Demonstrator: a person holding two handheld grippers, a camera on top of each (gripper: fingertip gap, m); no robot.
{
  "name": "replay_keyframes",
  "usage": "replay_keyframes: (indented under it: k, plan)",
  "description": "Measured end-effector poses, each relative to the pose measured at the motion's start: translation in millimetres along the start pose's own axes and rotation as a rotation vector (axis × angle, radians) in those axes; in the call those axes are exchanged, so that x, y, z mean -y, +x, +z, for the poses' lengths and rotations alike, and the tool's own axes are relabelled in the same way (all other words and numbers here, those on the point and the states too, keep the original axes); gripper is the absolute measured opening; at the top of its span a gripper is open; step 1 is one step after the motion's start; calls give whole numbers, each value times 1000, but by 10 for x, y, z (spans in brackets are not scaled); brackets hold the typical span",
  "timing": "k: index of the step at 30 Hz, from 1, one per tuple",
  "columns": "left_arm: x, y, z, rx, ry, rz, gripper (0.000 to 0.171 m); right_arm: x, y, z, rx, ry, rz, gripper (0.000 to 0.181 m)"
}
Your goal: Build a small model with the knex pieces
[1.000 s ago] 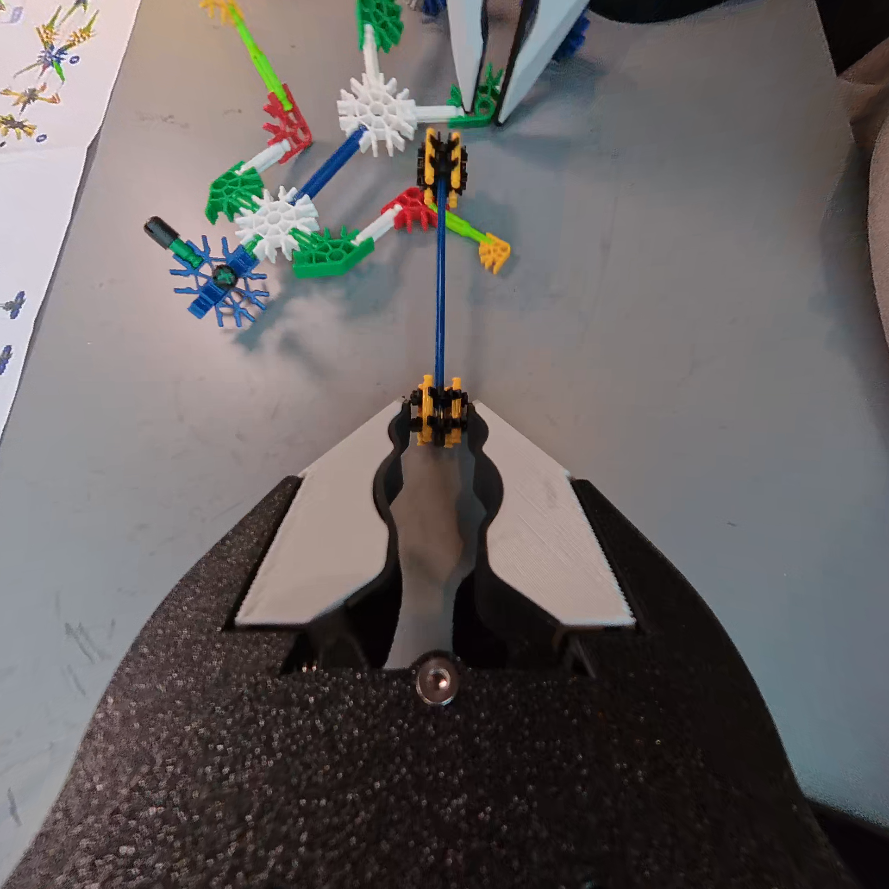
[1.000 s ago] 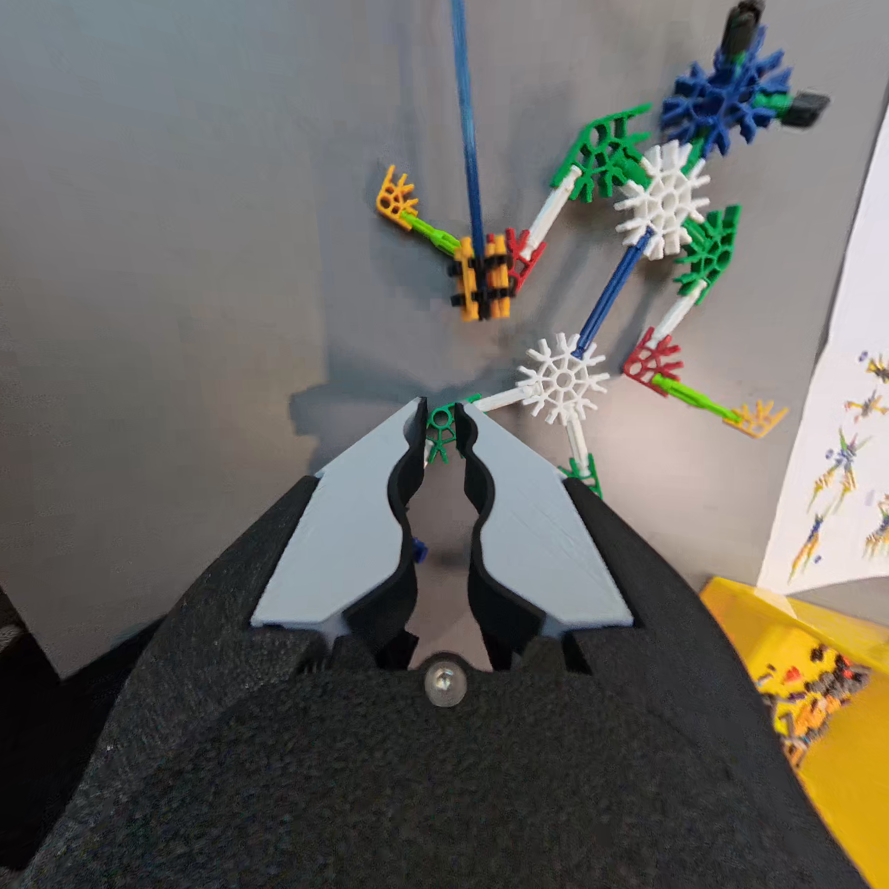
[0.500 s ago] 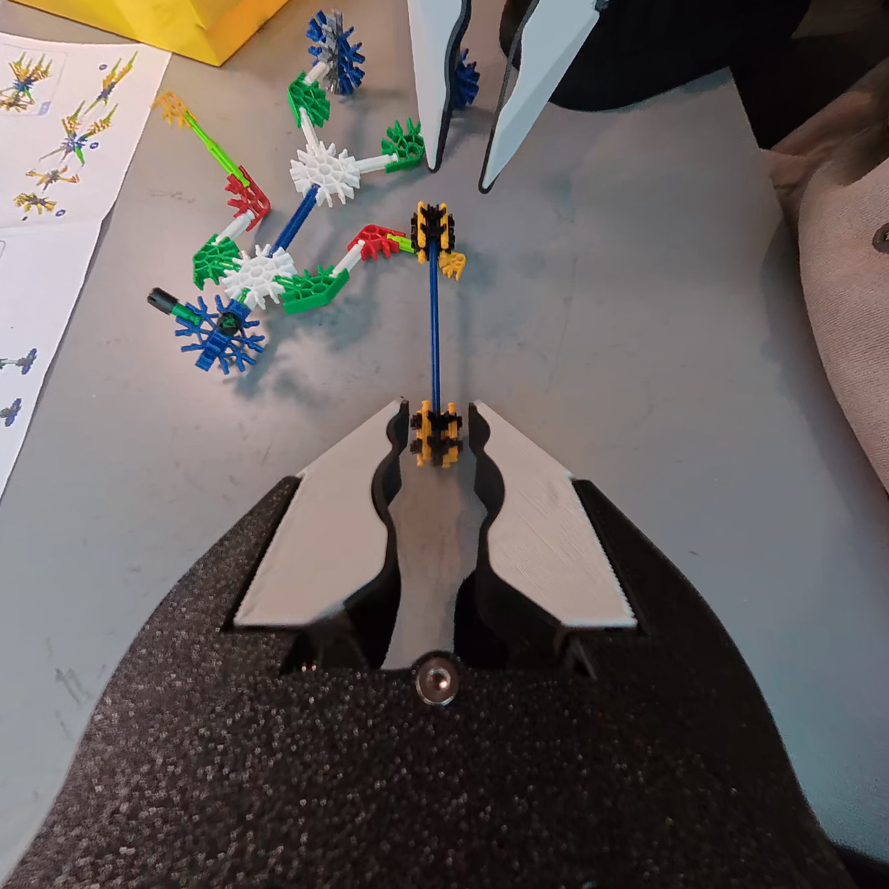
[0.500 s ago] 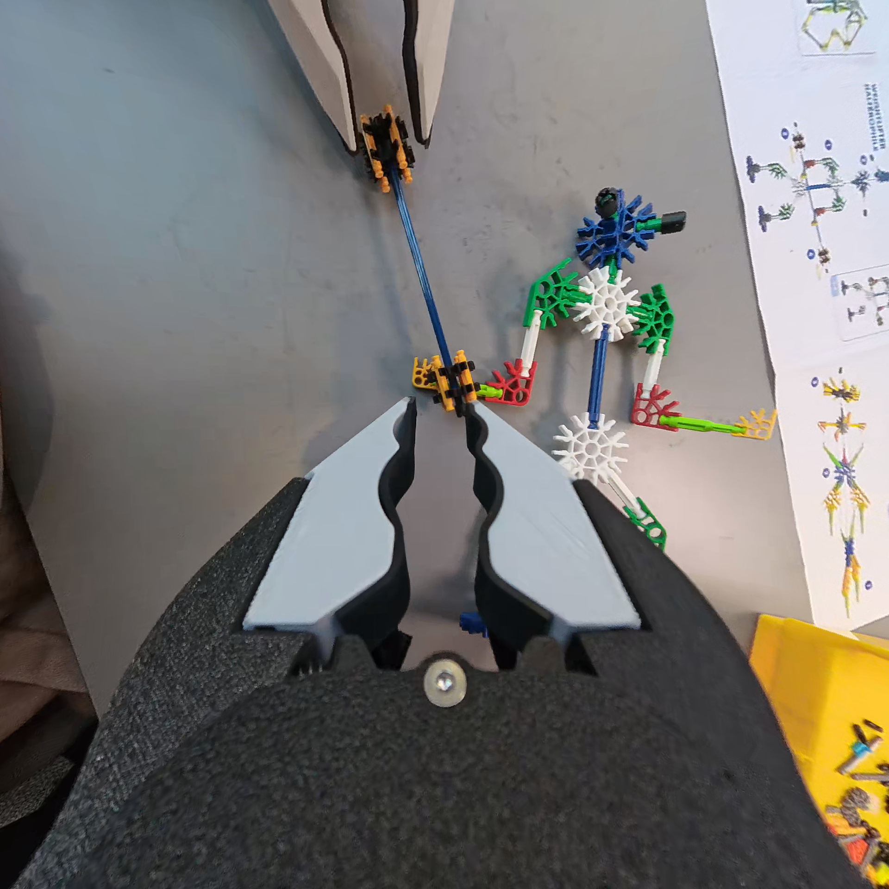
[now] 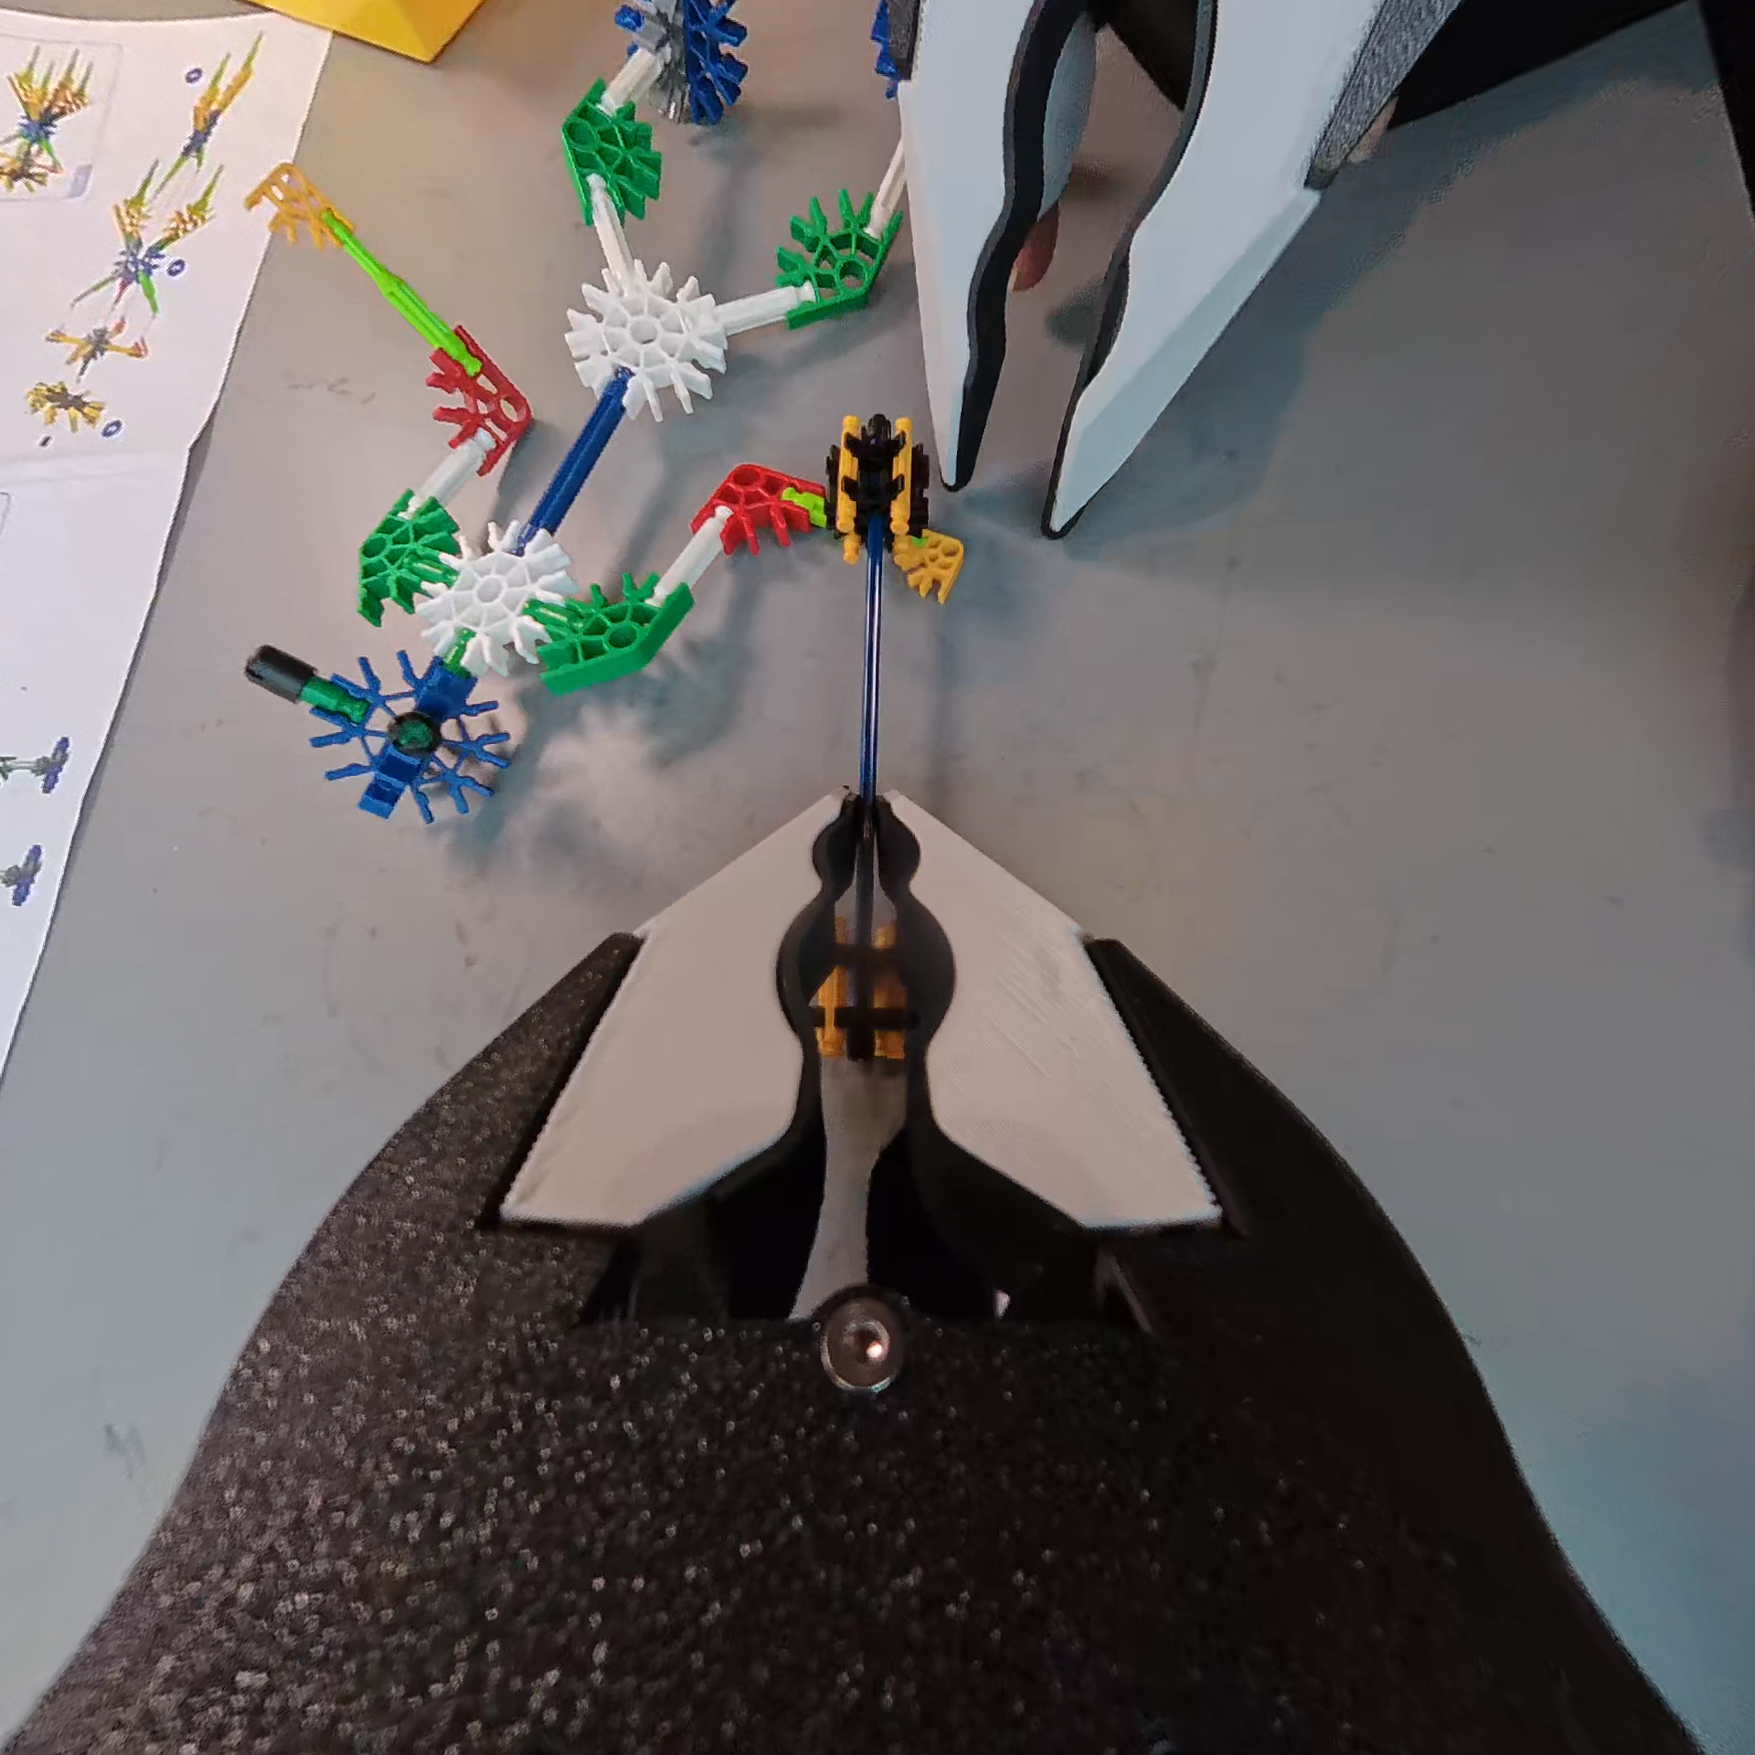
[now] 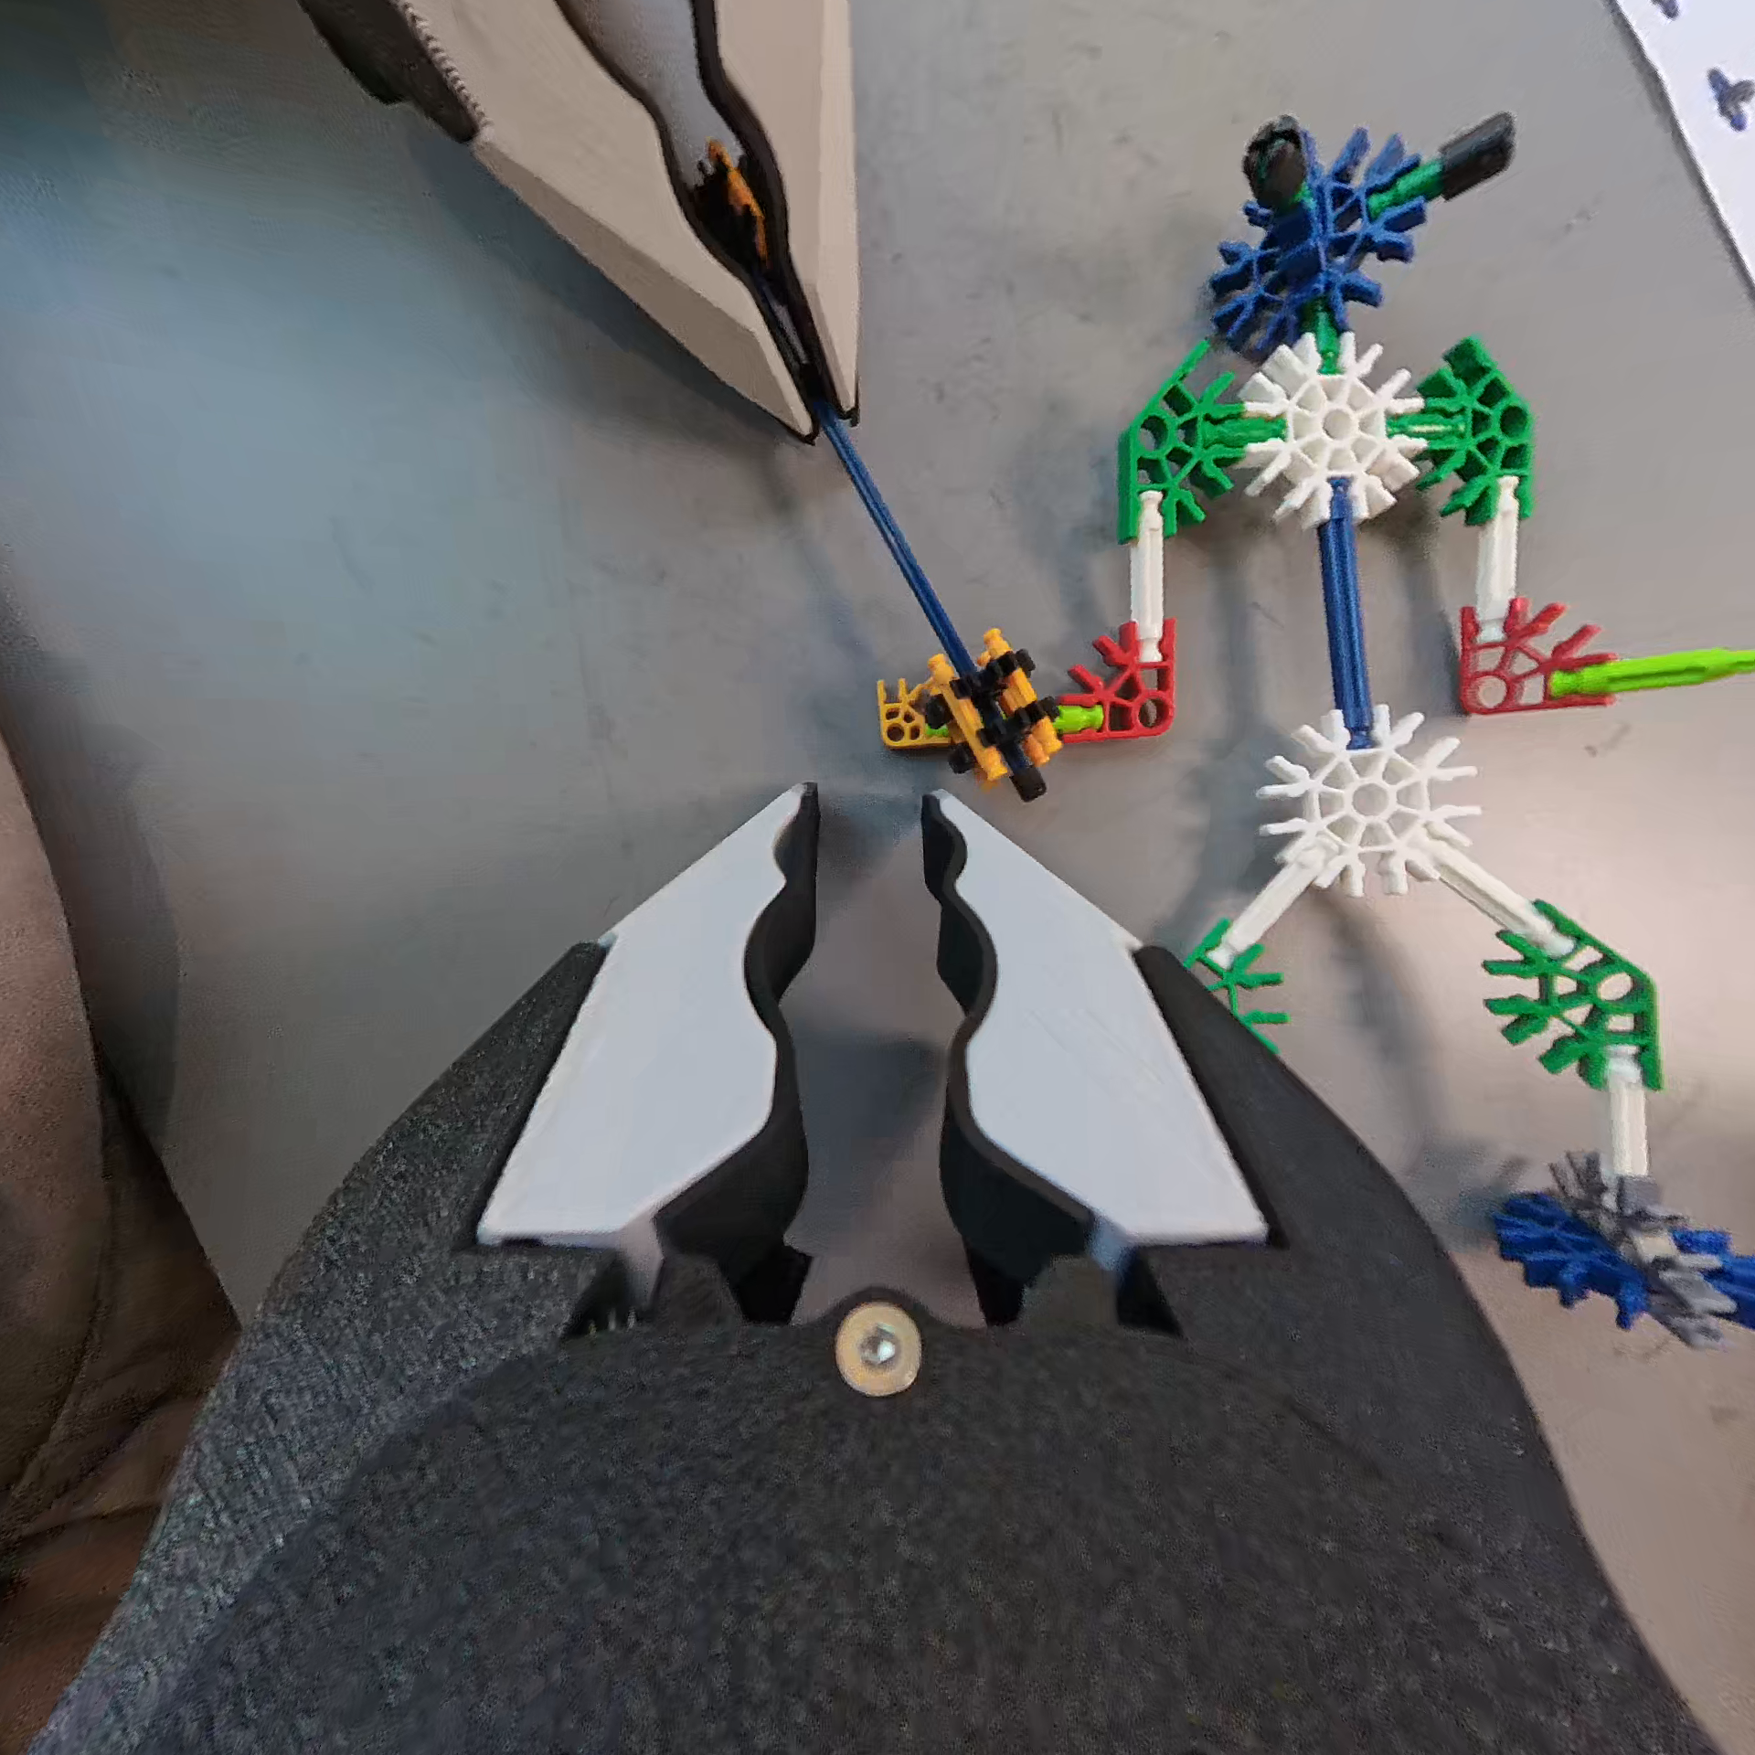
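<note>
My left gripper [image 5: 862, 805] is shut on a thin blue rod [image 5: 874, 655]. The rod's near yellow-and-black wheel [image 5: 859, 997] sits inside the hollow between the jaws. The rod's far yellow-and-black wheel [image 5: 876, 475] lies against a red connector of a flat multi-coloured construction model [image 5: 646, 332] on the grey table. My right gripper [image 6: 869, 798] is open and empty, its tips just short of that far wheel [image 6: 992, 707]. It shows in the left wrist view [image 5: 1007, 503] just right of the wheel. The left gripper shows in the right wrist view [image 6: 826, 423], clamped on the rod [image 6: 893, 541].
A white instruction sheet [image 5: 95, 380] lies at the table's left, with the corner of a yellow box [image 5: 380, 19] beyond it. Brown fabric [image 6: 57, 1045] lies at the table edge. The model [image 6: 1330, 427] spreads to the right of my right gripper. Left tips to right tips: about 8 cm.
My left gripper slid forward along the rod and shut on it, so the near wheel now sits inside the jaws. My right gripper left the green connector and came close to the far wheel.
</note>
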State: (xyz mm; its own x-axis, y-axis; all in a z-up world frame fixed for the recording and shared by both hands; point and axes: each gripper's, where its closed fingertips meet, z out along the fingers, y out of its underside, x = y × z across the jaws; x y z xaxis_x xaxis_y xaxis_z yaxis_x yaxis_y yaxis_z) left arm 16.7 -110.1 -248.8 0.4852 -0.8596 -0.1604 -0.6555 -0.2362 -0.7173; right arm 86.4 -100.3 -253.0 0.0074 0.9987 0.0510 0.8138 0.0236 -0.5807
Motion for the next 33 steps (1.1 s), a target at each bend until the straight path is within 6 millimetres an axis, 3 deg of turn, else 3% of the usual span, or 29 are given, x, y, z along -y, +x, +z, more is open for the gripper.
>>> replay_keyframes:
  k: [3, 5, 7, 10, 13, 18, 24, 29, 33]
  plan:
    - [50, -68, -37, 8, 46, -68, 3, 62, 25, -1, -33, 58, 81, 24]
    - [118, -107, -91, -7, 108, -129, 3, 102, 46, -17, -67, 84, 46, 26]
    - [211, -140, -153, -33, 183, -199, 3, 151, 72, -42, -100, 94, -62, 26]
    - [331, -163, -240, -90, 281, -289, 3, 142, 90, -65, -81, 39, -368, 24]
    - [392, -193, -288, -123, 339, -353, 3, 130, 138, -74, 40, -31, -593, 23]
    - [372, -300, -332, -107, 374, -434, 3, 150, 178, 39, 251, -160, -790, 23]
    - [277, -451, -382, -78, 389, -549, 3, 109, 100, 114, 464, -236, -721, 12]
    - [164, -434, -286, -68, 306, -575, 3, 134, -12, 63, 521, -129, -595, 10]
    - [67, -372, -176, -36, 205, -542, 3, 291, -54, -73, 501, 21, -488, 8]
